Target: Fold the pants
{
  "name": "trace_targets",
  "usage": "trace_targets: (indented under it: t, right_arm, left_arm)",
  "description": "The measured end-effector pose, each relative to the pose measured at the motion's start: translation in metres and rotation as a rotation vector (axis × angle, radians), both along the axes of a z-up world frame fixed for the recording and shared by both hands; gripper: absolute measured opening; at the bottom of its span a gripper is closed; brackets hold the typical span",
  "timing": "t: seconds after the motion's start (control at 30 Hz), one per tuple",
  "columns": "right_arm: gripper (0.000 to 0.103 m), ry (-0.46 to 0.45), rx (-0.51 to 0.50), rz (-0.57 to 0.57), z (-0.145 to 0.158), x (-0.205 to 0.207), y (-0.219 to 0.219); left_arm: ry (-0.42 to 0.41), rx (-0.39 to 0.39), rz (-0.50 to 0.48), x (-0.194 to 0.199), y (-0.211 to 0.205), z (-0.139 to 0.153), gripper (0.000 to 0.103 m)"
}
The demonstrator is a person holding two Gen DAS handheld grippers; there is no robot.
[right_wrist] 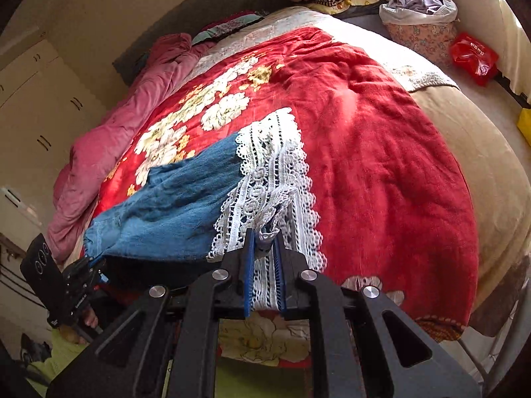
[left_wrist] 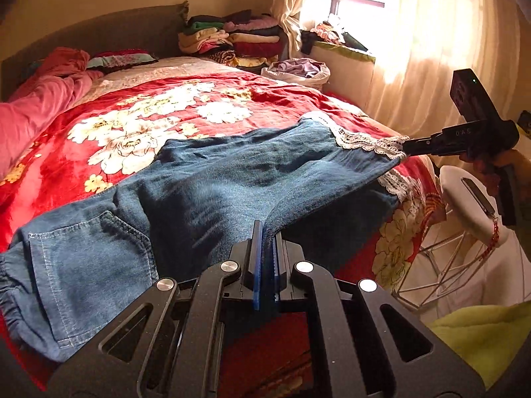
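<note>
A pair of blue denim pants (left_wrist: 205, 179) is held stretched above a red floral blanket (left_wrist: 139, 116) on a bed, gripped at two places along its near edge. The left claw (left_wrist: 265, 232) is closed flat on the denim edge around mid-length, and the right claw (right_wrist: 265, 242) is clamped on the white lace trim (right_wrist: 265, 172) at the leg end. Judged from this hold, a lengthwise or end-to-end fold is being set up. For a clean result, both grips are best kept firm and level, the cloth kept taut between them so no sag is carried into the crease, and the lace end brought over squarely onto the waist end before anything is released. The lace is openwork and could be snagged or pulled out of shape, so a gentle, even pull is advised.

The pants are seen as mid-blue, soft and slightly faded, with a stitched back pocket (left_wrist: 89, 258) and a gathered waistband (left_wrist: 10, 295) lying on the blanket at the end away from the lace. Wide crocheted lace is sewn to the cuffs. Most of the garment is lying across the blanket's near part, with only the gripped edge raised.
</note>
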State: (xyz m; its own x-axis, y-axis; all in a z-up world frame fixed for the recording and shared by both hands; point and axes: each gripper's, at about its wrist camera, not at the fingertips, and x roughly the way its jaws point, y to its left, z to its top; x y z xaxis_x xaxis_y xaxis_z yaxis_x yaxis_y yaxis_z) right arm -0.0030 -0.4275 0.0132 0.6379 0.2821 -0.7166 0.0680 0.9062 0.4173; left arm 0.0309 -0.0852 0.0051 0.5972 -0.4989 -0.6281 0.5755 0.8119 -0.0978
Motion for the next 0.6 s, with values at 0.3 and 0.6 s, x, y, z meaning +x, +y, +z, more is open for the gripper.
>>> trace_targets:
  t: [0.3,0.6]
  right_arm:
    - [0.010,0.095,-0.022,-0.011,-0.033,-0.010,-0.003]
    - [0.019,0.125,-0.128,-0.014,-0.043,-0.007,0.003]
  left_arm:
    - [0.034,0.066,-0.040,-0.005,-0.011,-0.016,0.002]
    - [0.059,0.132,-0.055,-0.004,-0.020,-0.029,0.002]
